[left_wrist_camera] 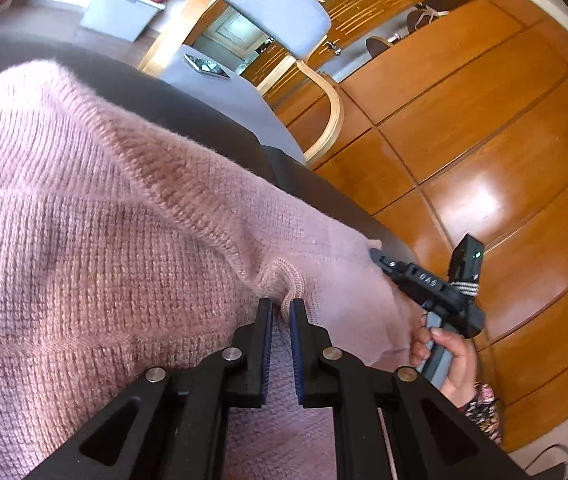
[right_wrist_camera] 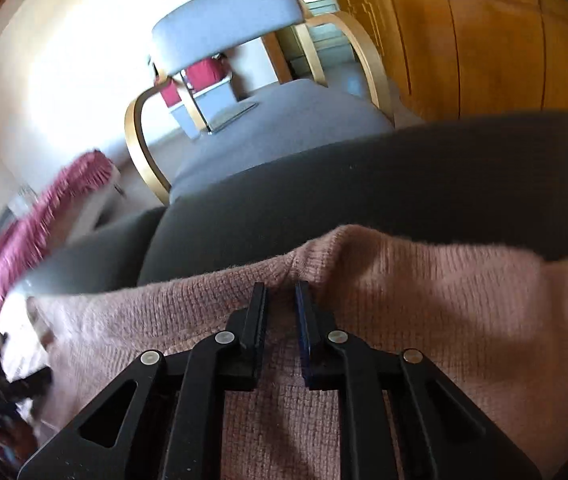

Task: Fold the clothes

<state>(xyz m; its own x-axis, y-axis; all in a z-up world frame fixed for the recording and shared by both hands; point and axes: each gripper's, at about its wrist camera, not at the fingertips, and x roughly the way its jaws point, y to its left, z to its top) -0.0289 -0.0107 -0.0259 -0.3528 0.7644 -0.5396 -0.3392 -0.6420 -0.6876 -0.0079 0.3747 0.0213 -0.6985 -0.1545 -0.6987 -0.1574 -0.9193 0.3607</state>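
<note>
Through my left wrist camera, the left gripper [left_wrist_camera: 282,308] sits at 6 o'clock with its jaws drawn narrow on a bunched ridge of the pink knit sweater [left_wrist_camera: 84,208]; the pinched fold rises just past the fingertips and the cloth runs back between the fingers toward the lens. The sweater spreads from there to 9 and 10 o'clock over a dark grey surface [left_wrist_camera: 212,120]. At 4 o'clock I see the right gripper [left_wrist_camera: 375,256], held by a hand [left_wrist_camera: 449,360], its tip touching the sweater's far edge.

Through my right wrist camera, the right gripper [right_wrist_camera: 282,294] is likewise at 6 o'clock, jaws narrow and clamped on a puckered edge of the pink knit sweater [right_wrist_camera: 423,312], which fills the lower view from 8 to 4 o'clock. Beyond it lies the dark grey surface [right_wrist_camera: 363,184], then a grey chair [right_wrist_camera: 228,20] with bent wood arms at 12 o'clock, and wooden cabinet doors [right_wrist_camera: 503,48] at 2 o'clock.
</note>
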